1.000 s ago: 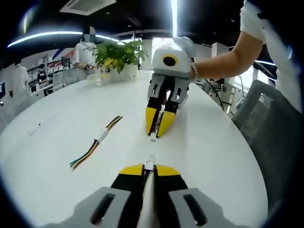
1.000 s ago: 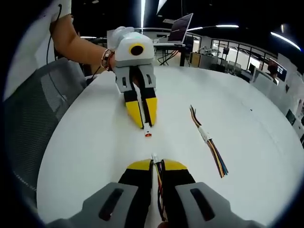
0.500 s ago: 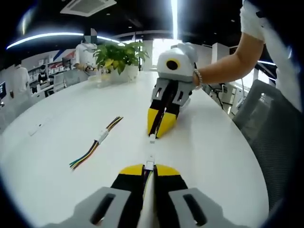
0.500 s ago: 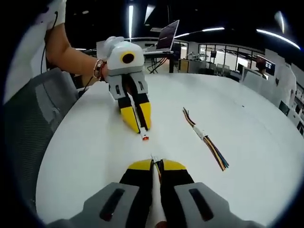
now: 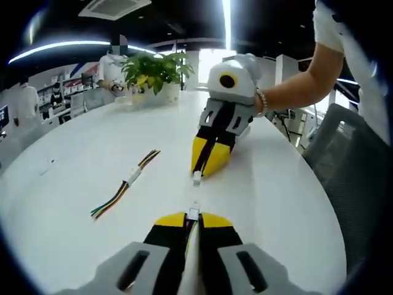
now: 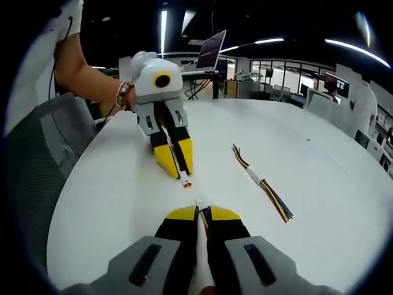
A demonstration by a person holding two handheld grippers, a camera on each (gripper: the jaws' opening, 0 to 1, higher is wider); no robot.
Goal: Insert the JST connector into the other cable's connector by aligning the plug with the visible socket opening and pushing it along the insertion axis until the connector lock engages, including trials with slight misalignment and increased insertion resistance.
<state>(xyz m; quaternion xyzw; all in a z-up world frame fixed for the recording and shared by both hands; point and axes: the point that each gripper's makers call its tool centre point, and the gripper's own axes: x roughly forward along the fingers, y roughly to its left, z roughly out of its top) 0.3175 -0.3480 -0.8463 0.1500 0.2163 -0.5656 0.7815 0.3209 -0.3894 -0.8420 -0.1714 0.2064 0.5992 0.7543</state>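
Observation:
My left gripper (image 5: 193, 216) is shut on a small white JST connector (image 5: 194, 212) that sticks out past its yellow tips. Facing it, my right gripper (image 5: 203, 171) is shut on the other cable's white connector (image 5: 196, 179), tip pointing down at the table. A short gap separates the two connectors, roughly in line. In the right gripper view, my right gripper (image 6: 200, 212) pinches its connector (image 6: 198, 204) with thin coloured wires running back between the jaws. The left gripper (image 6: 178, 168) opposite holds a connector with a red face (image 6: 186, 182).
A joined pair of multicoloured cables (image 5: 124, 184) lies on the white table (image 5: 276, 203), left of the grippers; in the right gripper view this cable pair (image 6: 261, 182) lies to the right. A potted plant (image 5: 153, 70) stands far back. A grey chair (image 6: 37, 160) and a person's arm (image 5: 295, 92) are beside the table.
The two held connectors have drawn slightly closer together. The right gripper's body has swung a little, tilting more steeply toward the table. The joined cable pair has not moved.

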